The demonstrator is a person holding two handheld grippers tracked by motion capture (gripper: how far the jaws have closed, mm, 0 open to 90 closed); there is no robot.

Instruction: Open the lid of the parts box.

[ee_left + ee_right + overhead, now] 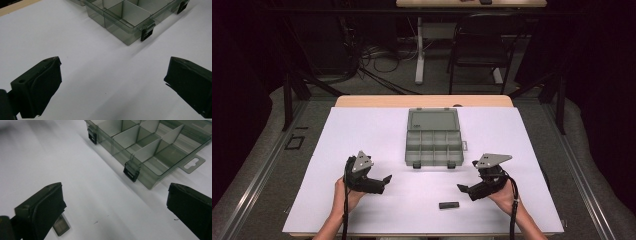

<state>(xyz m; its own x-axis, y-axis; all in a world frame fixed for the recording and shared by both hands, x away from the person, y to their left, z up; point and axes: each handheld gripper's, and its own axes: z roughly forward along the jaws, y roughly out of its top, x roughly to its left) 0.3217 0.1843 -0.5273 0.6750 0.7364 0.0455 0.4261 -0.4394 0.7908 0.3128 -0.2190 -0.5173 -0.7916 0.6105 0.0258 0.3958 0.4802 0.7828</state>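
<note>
A clear grey compartment box (433, 145) lies in the middle of the white table with its lid (433, 120) folded back flat and two black latches on its near wall. A small dark flat piece (449, 205) rests near the table's front edge. My left gripper (382, 182) is held low at the front left, pointing right, open, with nothing between its fingers (115, 62); the box (125, 17) lies ahead of it. My right gripper (466, 179) is held at the front right, open and empty (115, 186), facing the box (150, 145). The small piece (60, 227) peeks out beside its left jaw.
A white sheet (362, 130) covers the wooden table top. The box's compartments look bare, and a hang tab (192, 164) juts from its side. Beyond the table stand a chair (482, 45), a table leg and cables on the floor.
</note>
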